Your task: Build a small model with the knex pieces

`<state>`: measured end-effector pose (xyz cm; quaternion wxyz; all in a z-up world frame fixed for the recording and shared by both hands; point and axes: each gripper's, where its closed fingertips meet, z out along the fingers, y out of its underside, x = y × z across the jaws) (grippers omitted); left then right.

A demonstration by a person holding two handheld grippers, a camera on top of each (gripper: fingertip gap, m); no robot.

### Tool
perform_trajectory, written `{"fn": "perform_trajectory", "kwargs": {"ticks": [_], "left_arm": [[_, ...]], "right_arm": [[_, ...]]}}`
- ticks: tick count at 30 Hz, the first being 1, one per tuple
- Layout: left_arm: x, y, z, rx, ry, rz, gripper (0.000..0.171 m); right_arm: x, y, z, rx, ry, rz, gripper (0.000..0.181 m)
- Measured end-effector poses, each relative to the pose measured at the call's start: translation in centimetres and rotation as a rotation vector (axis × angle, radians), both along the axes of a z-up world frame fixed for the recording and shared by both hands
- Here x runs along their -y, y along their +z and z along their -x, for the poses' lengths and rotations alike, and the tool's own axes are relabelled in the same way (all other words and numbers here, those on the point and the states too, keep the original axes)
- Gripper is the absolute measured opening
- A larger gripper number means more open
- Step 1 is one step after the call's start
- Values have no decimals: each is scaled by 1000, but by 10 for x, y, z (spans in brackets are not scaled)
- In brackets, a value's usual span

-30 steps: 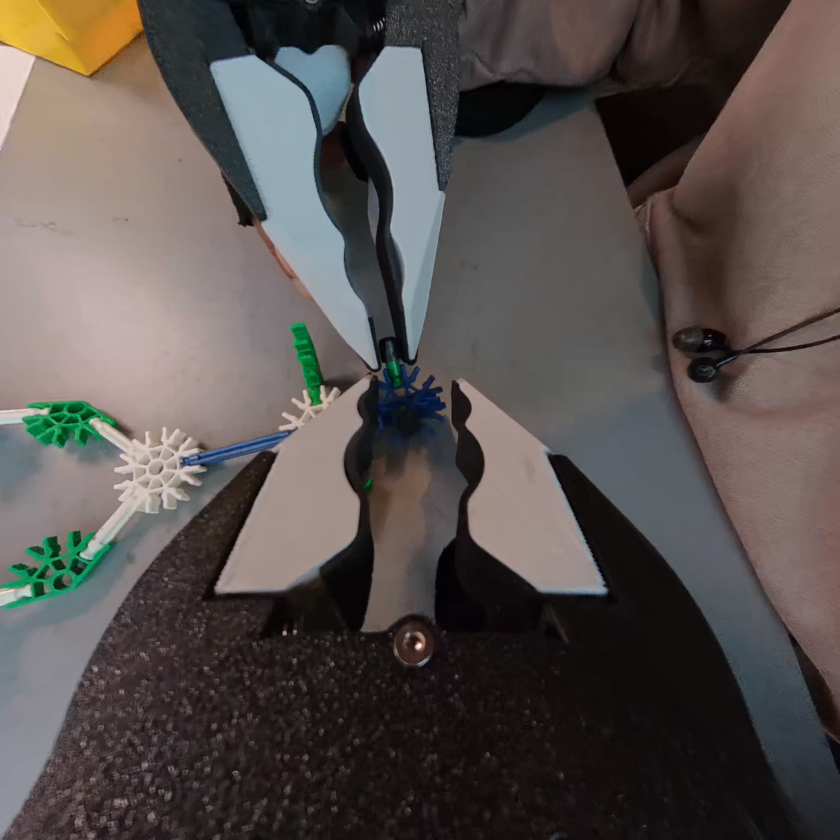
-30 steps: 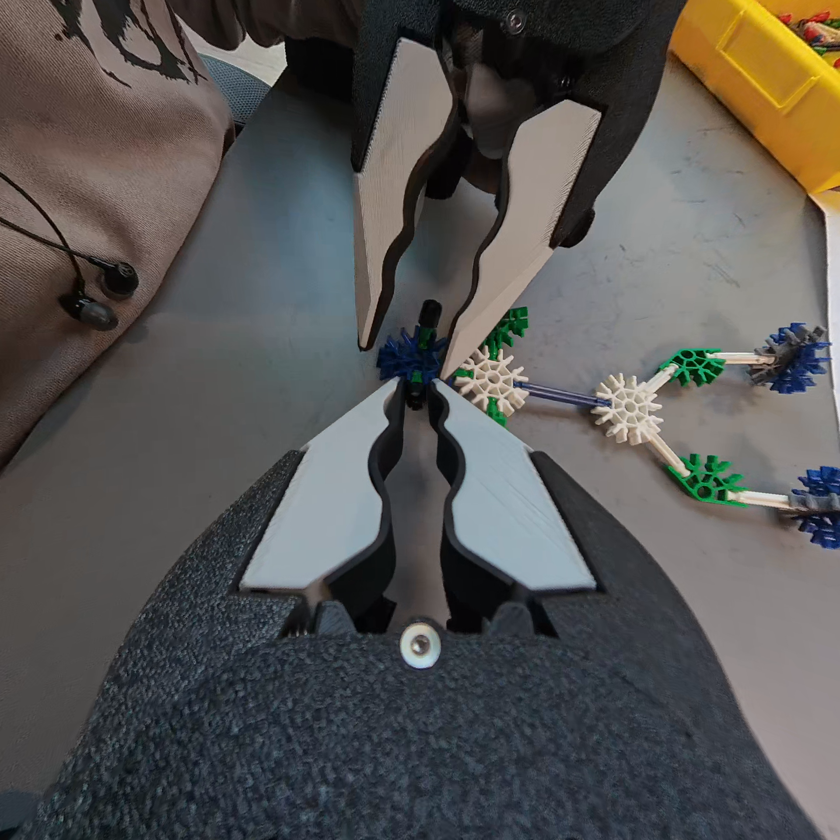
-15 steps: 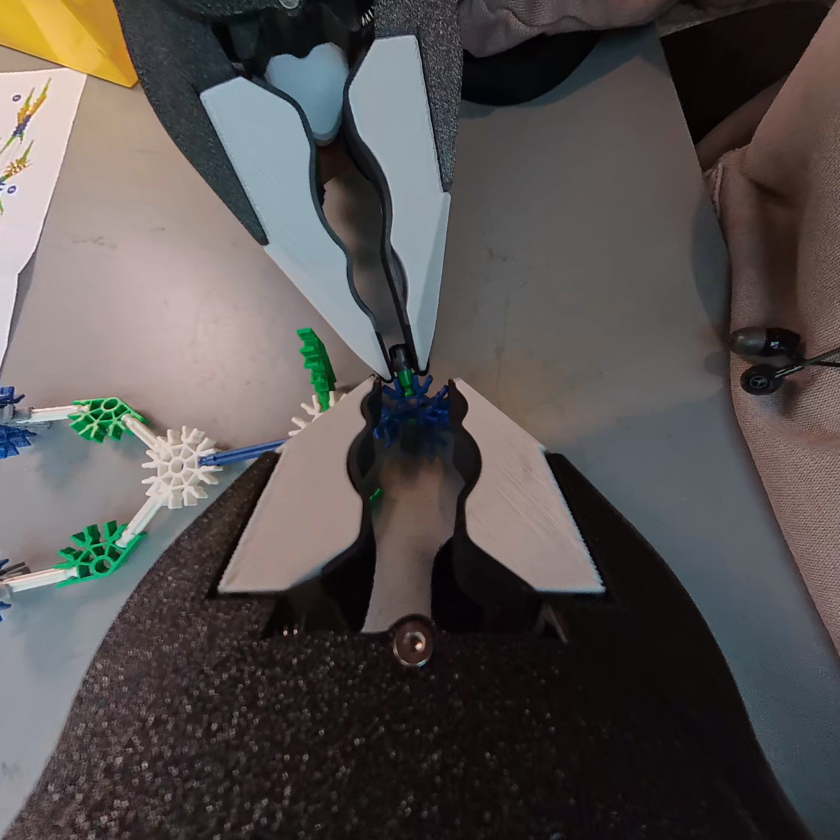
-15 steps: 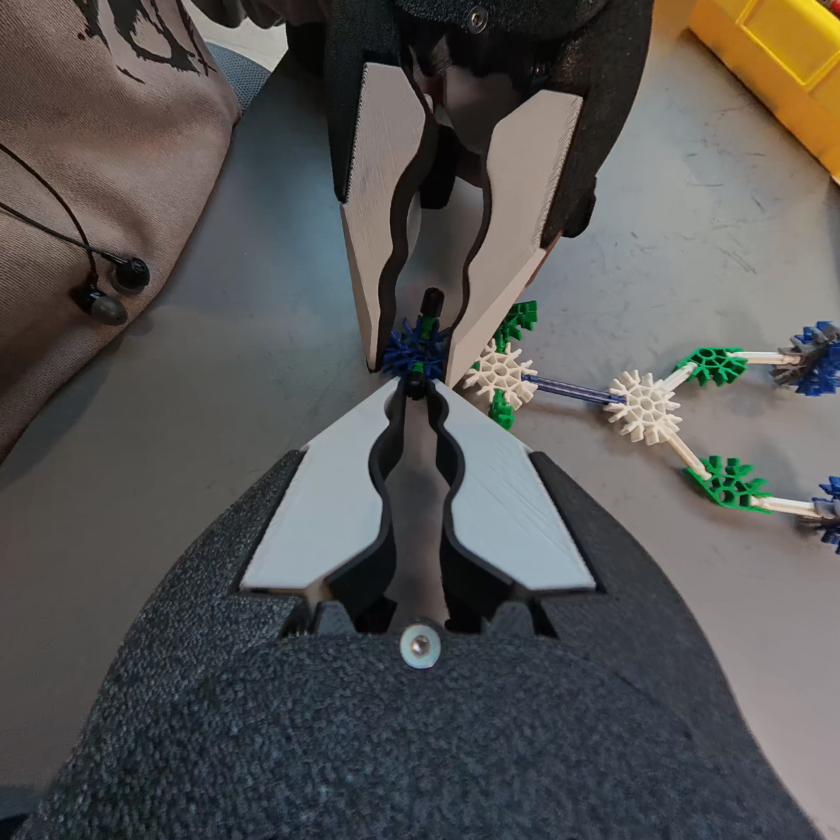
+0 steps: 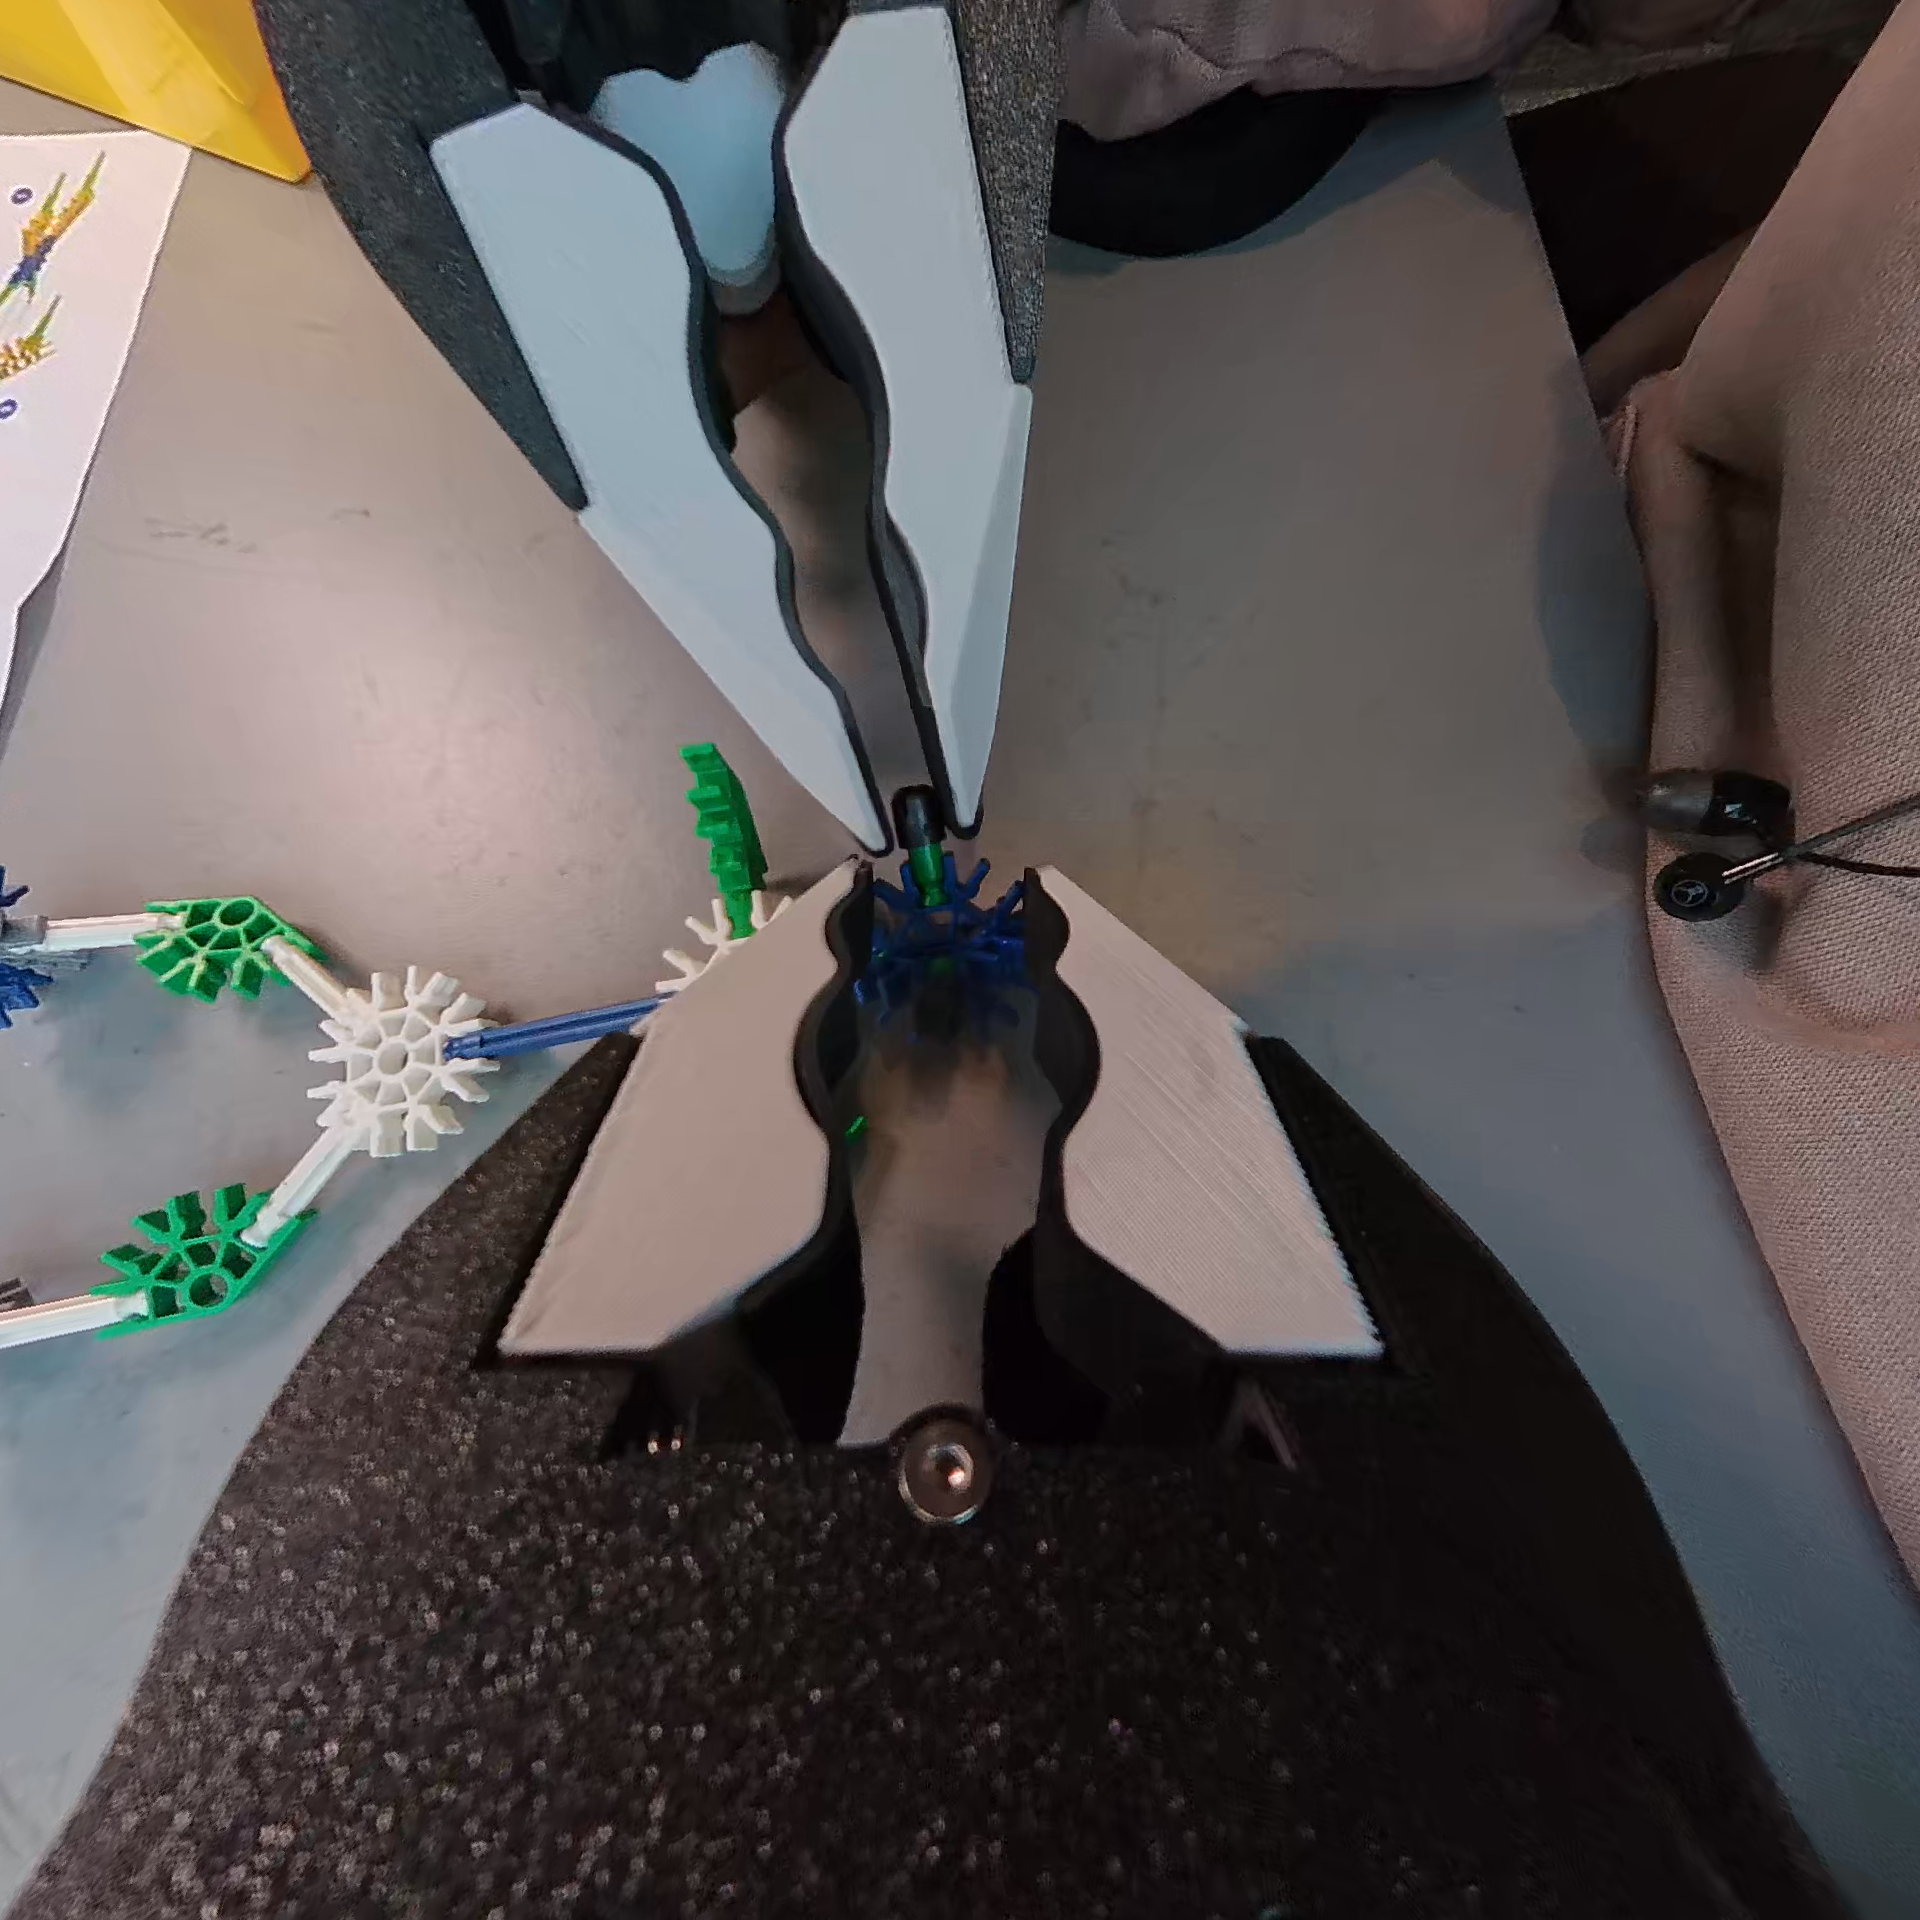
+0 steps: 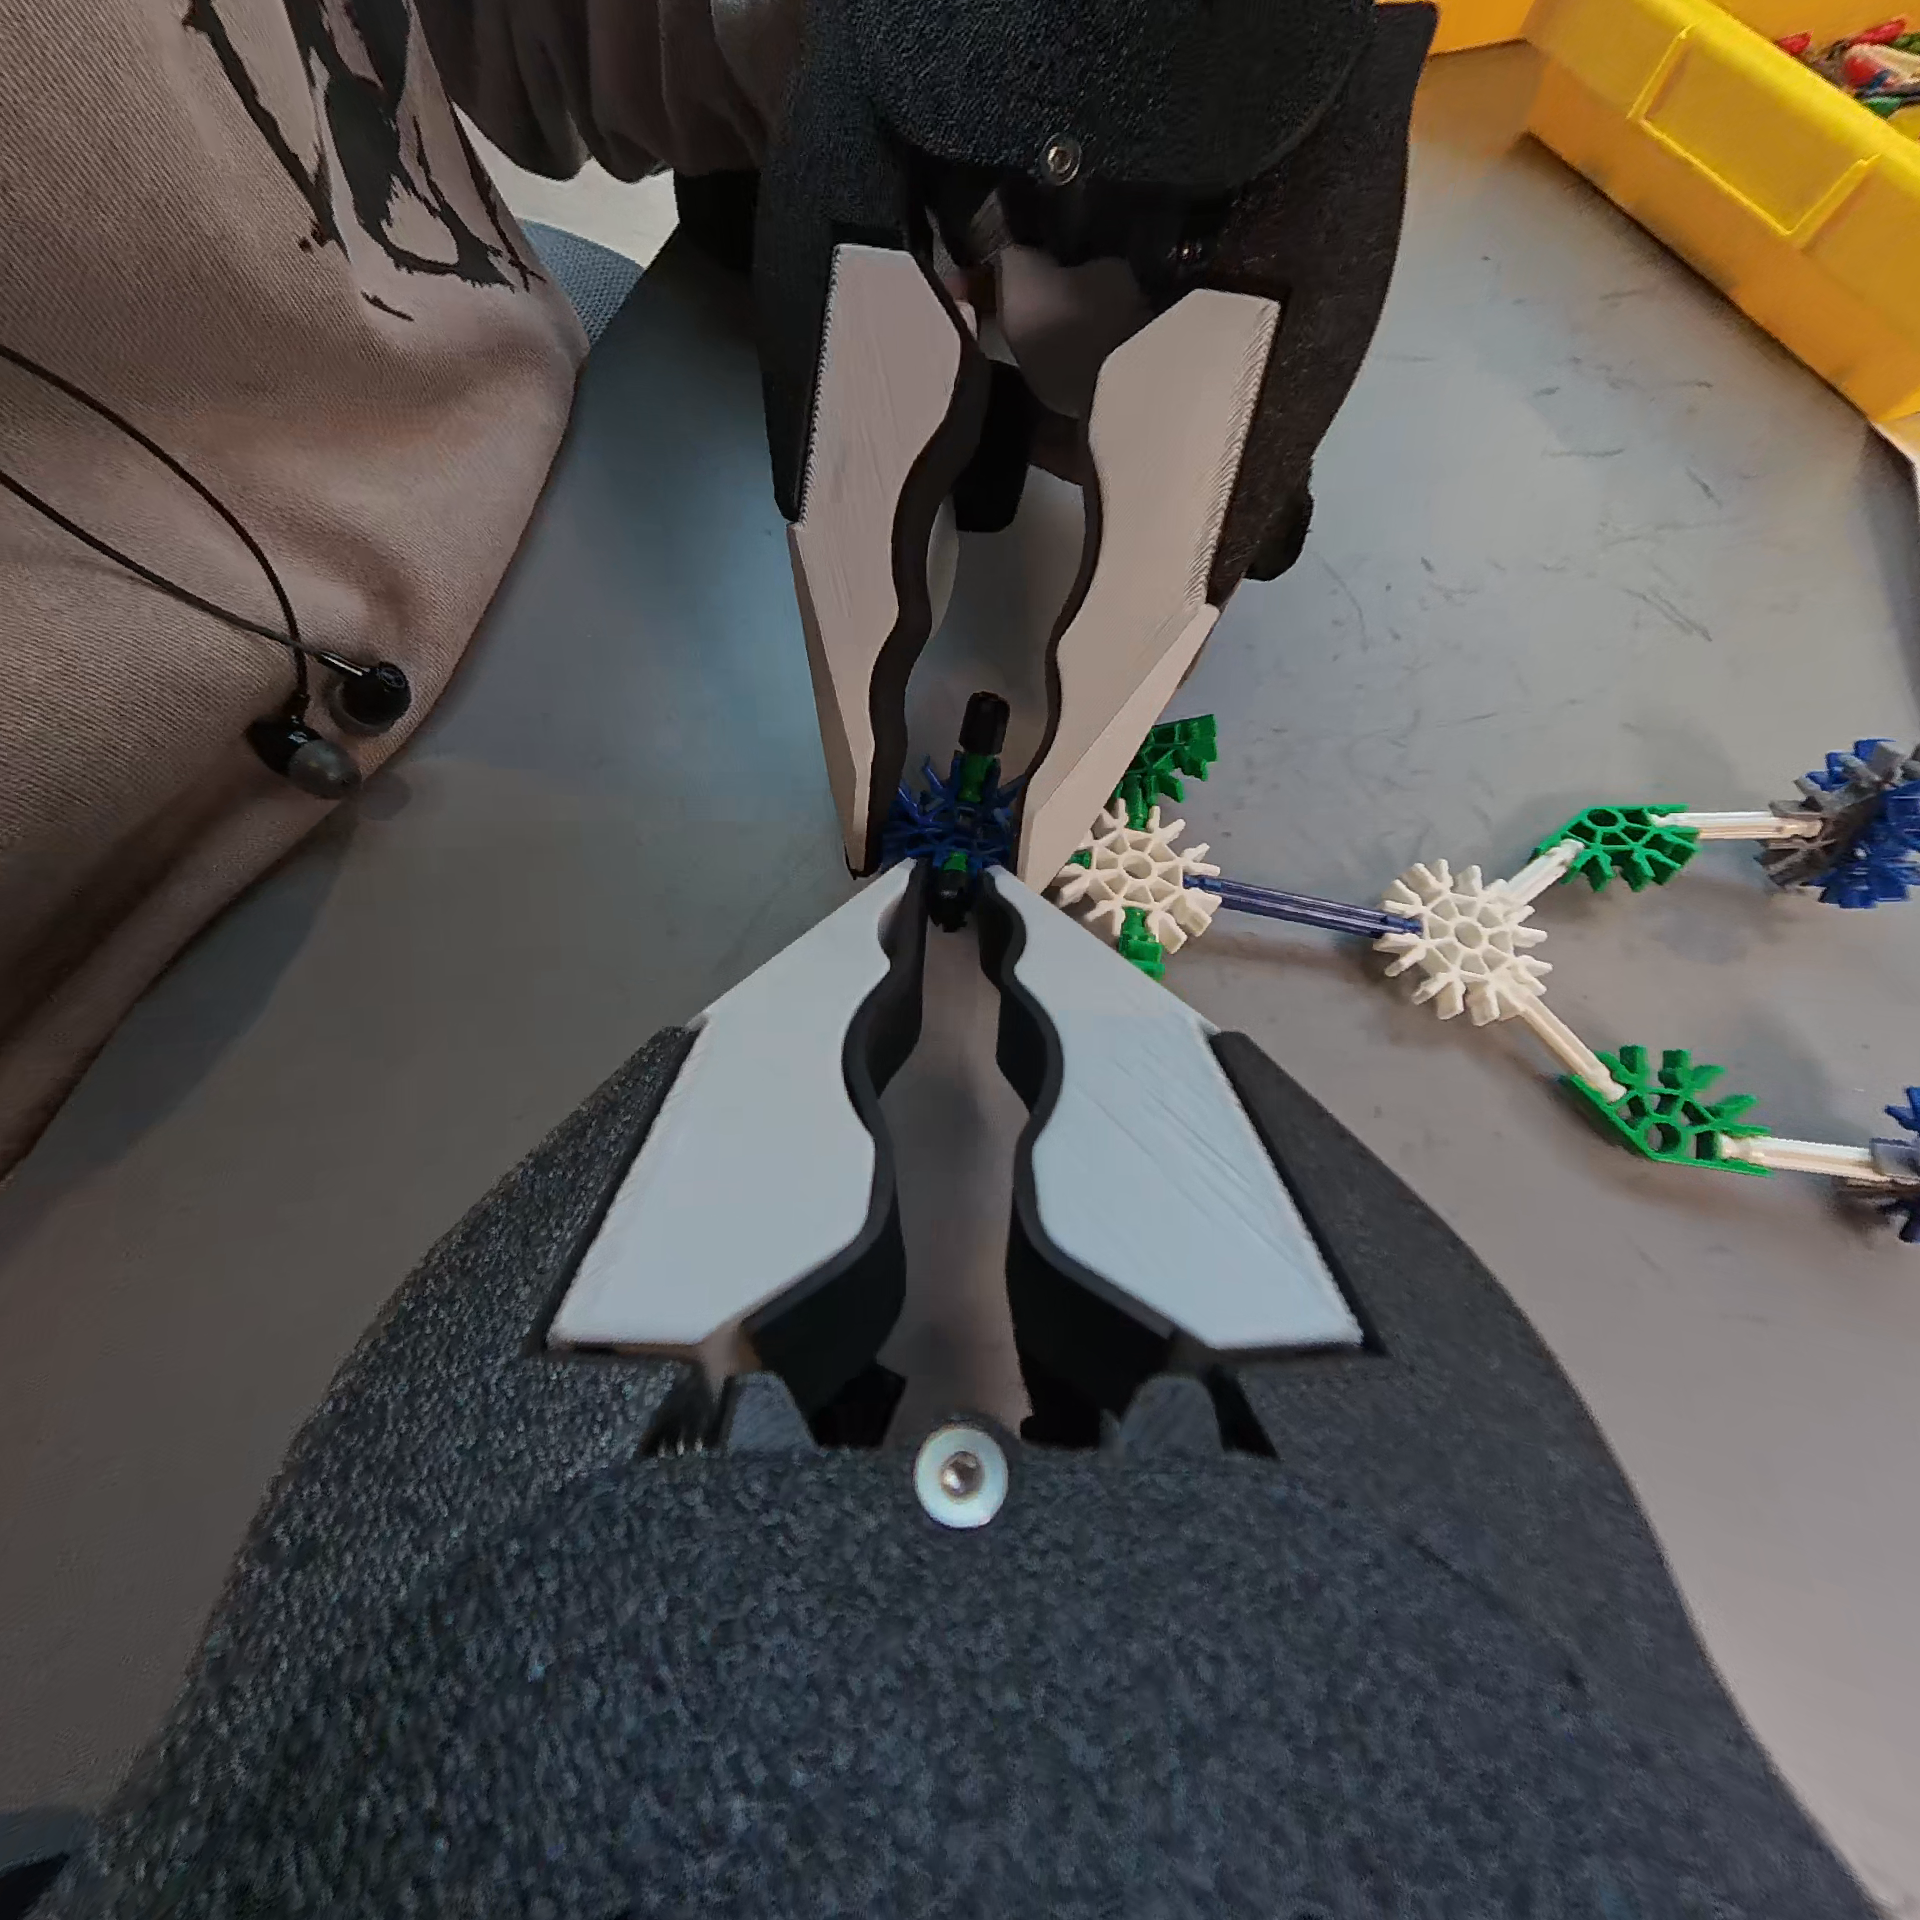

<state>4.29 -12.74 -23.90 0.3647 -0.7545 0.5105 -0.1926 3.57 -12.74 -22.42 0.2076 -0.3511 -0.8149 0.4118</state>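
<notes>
A small blue snowflake connector [image 5: 935,951] sits on a short green rod with a black cap [image 5: 920,816]. My left gripper [image 5: 945,881] has its fingertips against both sides of the blue connector and holds it just above the grey table [image 5: 1299,623]. My right gripper [image 6: 953,880] faces it and is shut on the rod's near end [image 6: 951,891]; the far black cap [image 6: 982,717] sticks up between the left gripper's fingers. In the left wrist view the right gripper [image 5: 925,829] comes down from the top.
A flat model of white snowflake connectors [image 6: 1460,935], green connectors and thin rods lies on the table beside the grippers. A yellow bin [image 6: 1714,135] stands beyond it, with a printed sheet [image 5: 62,364]. A person's beige garment with black earphones [image 5: 1714,842] is at the table's edge. Less than 4 cm separates the two grippers' tips.
The left gripper has come forward so the blue connector now sits between its fingertips, and its fingers have drawn in slightly. The right gripper has kept its hold on the rod.
</notes>
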Motion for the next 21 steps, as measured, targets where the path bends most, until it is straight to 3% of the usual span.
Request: {"fn": "perform_trajectory", "kwargs": {"ticks": [21], "left_arm": [[-2,1,1,56,9,22,28]], "right_arm": [[-4,-5,1,8,-12,-12,11]]}}
